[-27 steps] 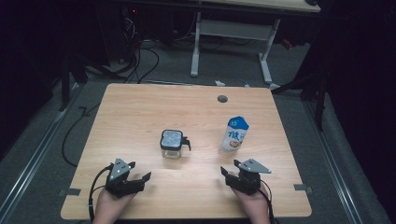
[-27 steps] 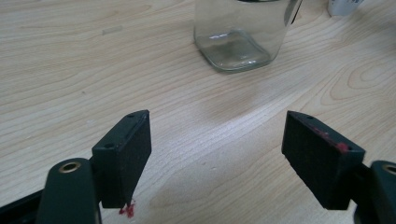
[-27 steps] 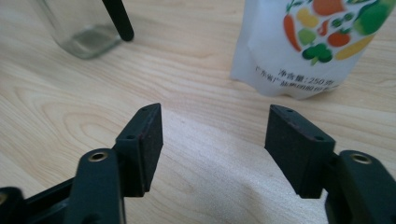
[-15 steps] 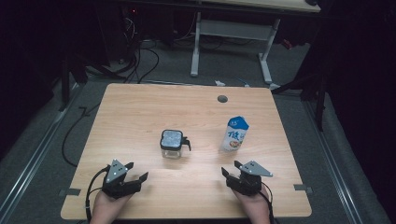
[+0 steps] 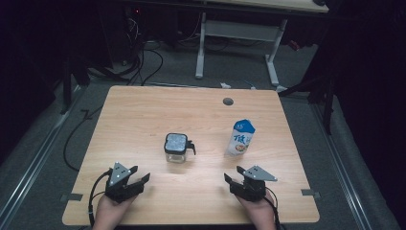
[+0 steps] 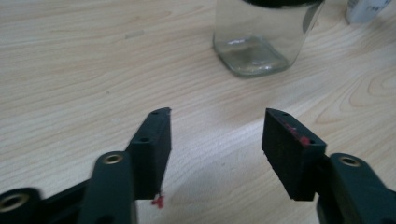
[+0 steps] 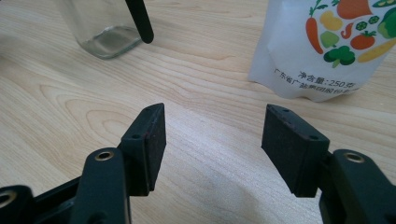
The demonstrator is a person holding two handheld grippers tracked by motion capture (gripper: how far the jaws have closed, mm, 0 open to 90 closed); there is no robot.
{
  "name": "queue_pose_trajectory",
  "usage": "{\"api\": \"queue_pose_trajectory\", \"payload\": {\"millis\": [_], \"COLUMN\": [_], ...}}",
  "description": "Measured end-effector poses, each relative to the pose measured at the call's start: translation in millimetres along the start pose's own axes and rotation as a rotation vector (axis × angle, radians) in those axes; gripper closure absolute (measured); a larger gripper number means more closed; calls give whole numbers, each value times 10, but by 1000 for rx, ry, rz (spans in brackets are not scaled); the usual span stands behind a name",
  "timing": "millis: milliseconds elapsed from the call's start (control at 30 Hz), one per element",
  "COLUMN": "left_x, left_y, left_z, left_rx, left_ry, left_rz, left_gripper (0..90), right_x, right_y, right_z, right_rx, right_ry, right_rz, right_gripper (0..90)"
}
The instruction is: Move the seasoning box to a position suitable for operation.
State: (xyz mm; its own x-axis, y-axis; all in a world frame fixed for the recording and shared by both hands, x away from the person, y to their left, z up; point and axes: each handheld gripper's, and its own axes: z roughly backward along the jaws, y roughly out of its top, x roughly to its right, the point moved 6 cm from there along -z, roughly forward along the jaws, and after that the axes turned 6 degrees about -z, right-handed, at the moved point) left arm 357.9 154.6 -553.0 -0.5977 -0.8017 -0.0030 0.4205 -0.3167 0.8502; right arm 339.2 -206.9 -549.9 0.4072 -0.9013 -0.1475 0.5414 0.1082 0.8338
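- My left gripper (image 5: 139,179) rests at the light wooden desk's (image 5: 143,120) near edge, jaws apart, empty.
- Square clear glass jar with black lid (image 5: 175,147) stands at its 1 o'clock, well apart.
- My right gripper (image 5: 232,180), jaws wide, empty; white-and-blue printed carton (image 5: 241,137) at 12 o'clock, near.

A glass jar (image 5: 175,148) with a black lid is standing in the middle of the wooden counter (image 5: 143,120). A white carton (image 5: 241,138) is standing near it, to its right.
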Motion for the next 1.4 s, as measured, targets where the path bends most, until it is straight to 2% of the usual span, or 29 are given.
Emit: {"api": "queue_pose_trajectory", "payload": {"millis": [67, 233, 367, 433, 467, 500, 567, 633, 800, 967, 1067, 1200, 1400], "left_x": [1, -56, -168, -215, -241, -270, -308, -336, -306, -222, -258, -290, -205], "left_y": [48, 177, 417, 530, 587, 639, 733, 802, 856, 900, 948, 970, 968], "left_z": [-50, -186, -454, -582, -642, -706, -832, -949, -1106, -1131, -1173, -1220, -1216], "left_rx": [-5, 12, -6, -1, 8, 12, 11, 0, 5, 30, 27, 28, 42], "left_ry": [-7, 34, 60, 77, 64, 72, 75, 74, 49, 17, 3, -9, -28], "left_rz": [2, -17, -26, -34, -18, -12, -33, -33, -8, -29, -49, -17, -22], "left_gripper": [503, 672, 844, 896, 900, 900, 900, 900, 900, 900, 900, 900, 900], "right_x": [-13, -17, -44, -50, -50, -51, -44, -39, -28, -42, -58, -88, -98], "right_y": [7, 10, 2, 3, 6, 9, 14, 16, 20, 17, 20, 25, 12], "right_z": [11, 12, -3, -5, -4, 0, 4, 7, 11, 6, 8, 17, -17], "right_rx": [2, 8, 5, 4, 6, 8, 10, 11, 16, 14, 16, 19, 8], "right_ry": [4, 13, 27, 29, 32, 31, 31, 30, 29, 26, 25, 24, 23], "right_rz": [1, 13, 33, 40, 41, 37, 33, 32, 30, 30, 34, 46, 52], "right_gripper": [415, 441, 457, 460, 460, 457, 450, 448, 446, 446, 443, 443, 439]}}
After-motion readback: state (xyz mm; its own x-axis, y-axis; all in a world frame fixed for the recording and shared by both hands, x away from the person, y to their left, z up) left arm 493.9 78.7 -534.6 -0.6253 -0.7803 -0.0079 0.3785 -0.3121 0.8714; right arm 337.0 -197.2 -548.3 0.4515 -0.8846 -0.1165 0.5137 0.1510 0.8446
